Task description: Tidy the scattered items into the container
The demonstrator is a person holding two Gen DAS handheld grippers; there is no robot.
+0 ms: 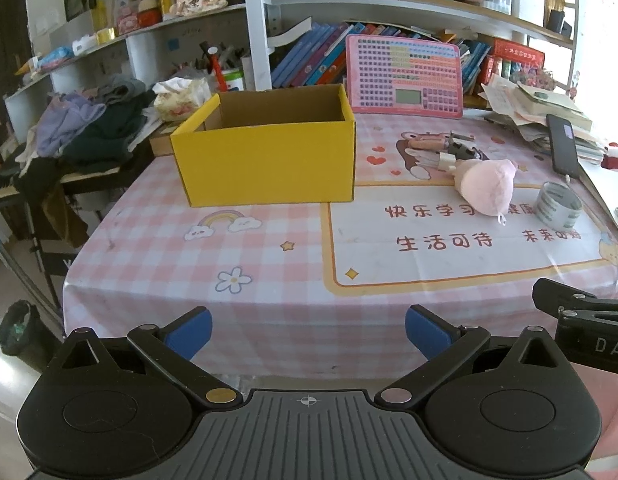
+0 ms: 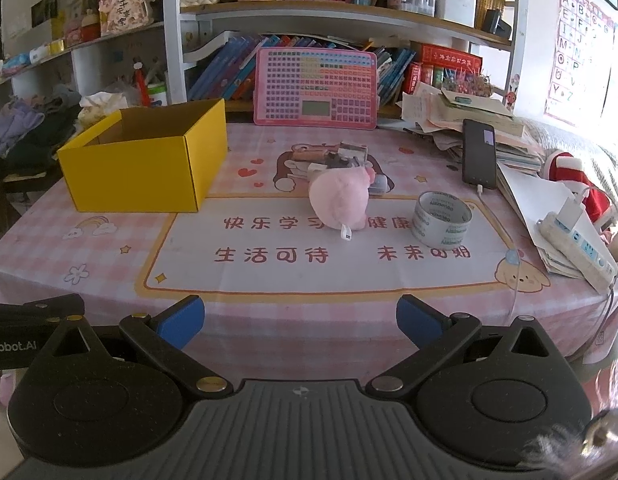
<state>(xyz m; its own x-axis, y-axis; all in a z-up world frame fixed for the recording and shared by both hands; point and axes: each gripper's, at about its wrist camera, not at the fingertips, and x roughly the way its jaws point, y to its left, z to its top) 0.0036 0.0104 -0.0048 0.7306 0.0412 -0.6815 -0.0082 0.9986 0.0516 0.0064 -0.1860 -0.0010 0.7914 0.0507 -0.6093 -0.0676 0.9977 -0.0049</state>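
Holding both claws spread wide, you grip nothing: the left claw (image 1: 309,332) and the right claw (image 2: 301,320) hang over the near edge of the pink checked tablecloth (image 2: 269,320), their blue pads touching no object. The yellow box (image 2: 145,164) stands open at the far left. The pink plush toy (image 2: 341,200) lies mid-table, the tape roll (image 2: 441,220) just to its right, small clutter (image 2: 333,158) behind it.
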